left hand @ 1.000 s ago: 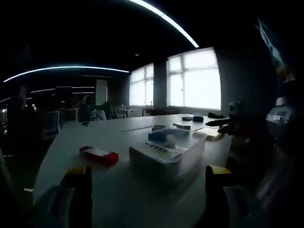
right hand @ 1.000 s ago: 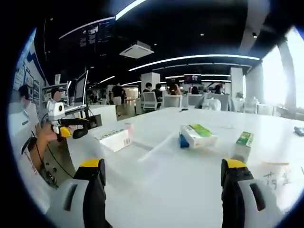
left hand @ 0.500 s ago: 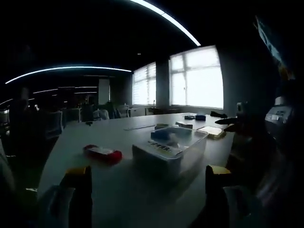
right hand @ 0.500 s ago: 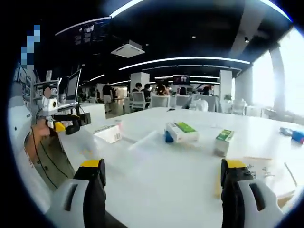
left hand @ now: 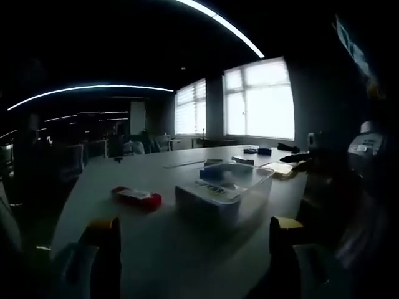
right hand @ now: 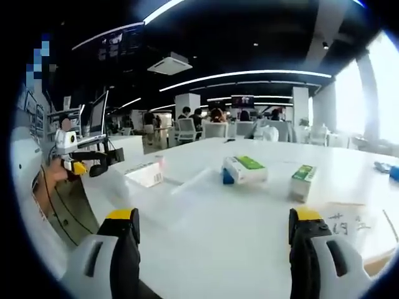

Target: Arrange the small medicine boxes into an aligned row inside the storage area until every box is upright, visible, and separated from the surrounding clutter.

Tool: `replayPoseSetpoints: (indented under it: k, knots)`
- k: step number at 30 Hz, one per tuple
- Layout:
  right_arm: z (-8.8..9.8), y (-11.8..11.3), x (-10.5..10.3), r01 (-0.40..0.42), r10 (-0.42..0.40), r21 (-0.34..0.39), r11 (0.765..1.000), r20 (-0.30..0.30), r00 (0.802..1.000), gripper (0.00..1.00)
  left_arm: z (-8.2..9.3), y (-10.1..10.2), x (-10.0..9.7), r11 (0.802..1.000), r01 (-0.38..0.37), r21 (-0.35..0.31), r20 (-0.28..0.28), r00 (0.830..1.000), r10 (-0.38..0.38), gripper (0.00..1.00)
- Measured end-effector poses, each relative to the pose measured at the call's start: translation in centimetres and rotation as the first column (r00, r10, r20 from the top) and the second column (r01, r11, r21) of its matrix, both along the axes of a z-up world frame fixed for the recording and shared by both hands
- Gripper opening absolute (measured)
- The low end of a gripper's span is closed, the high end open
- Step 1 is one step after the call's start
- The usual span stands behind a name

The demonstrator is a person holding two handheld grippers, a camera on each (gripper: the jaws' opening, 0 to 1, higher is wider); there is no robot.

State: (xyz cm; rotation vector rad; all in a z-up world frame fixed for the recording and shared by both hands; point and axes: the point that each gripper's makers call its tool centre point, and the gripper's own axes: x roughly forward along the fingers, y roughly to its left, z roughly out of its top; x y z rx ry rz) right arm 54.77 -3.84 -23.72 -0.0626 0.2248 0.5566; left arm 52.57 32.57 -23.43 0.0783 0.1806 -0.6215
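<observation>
Left gripper view: my left gripper (left hand: 193,261) hangs wide open and empty over the table (left hand: 156,249). The clear bin (left hand: 225,198) sits at about 12 to 1 o'clock from it, near, its long axis running away toward 1 o'clock, with a box (left hand: 215,189) lying across its top. A red box (left hand: 136,197) lies flat at 11 o'clock, beside the bin, long axis crosswise.

Right gripper view: my right gripper (right hand: 212,255) is also wide and empty. A green-topped box (right hand: 245,169) lies flat at 12 o'clock, long axis slanting toward 2. A green box (right hand: 303,180) stands upright at 1 o'clock. A white box (right hand: 145,174) lies at 11 o'clock, by the left gripper (right hand: 84,163) coming in from 9. I judge the right one nearer the green boxes, the left nearer the red.
</observation>
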Motion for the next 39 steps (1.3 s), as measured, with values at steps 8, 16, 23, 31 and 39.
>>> replayPoseSetpoints:
  k: [8,16,23,31,39]
  knots:
    - [0.5,0.1,0.1,-0.001,0.001,0.008,1.000,0.009,1.000,0.97,0.0,0.0,-0.3,1.000,0.003,-0.001,0.004,1.000,-0.003,0.99]
    - [0.2,-0.2,0.0,0.004,-0.004,0.004,1.000,0.001,1.000,0.96,-0.1,0.2,-0.5,1.000,0.001,-0.005,0.004,1.000,-0.001,0.99]
    - [0.9,-0.2,-0.1,-0.001,0.001,0.004,1.000,0.020,1.000,0.96,-0.1,0.3,-0.9,1.000,-0.004,-0.003,0.003,1.000,0.004,0.99]
    - [0.6,-1.2,0.7,0.025,-0.025,-0.001,1.000,0.015,1.000,0.97,0.3,1.4,-1.7,0.999,-0.024,0.024,0.014,1.000,0.024,0.99]
    - [0.1,-2.8,1.1,0.074,-0.074,-0.009,0.997,0.002,0.997,0.97,0.5,1.8,-1.2,0.999,-0.041,0.019,0.020,0.999,0.040,0.99]
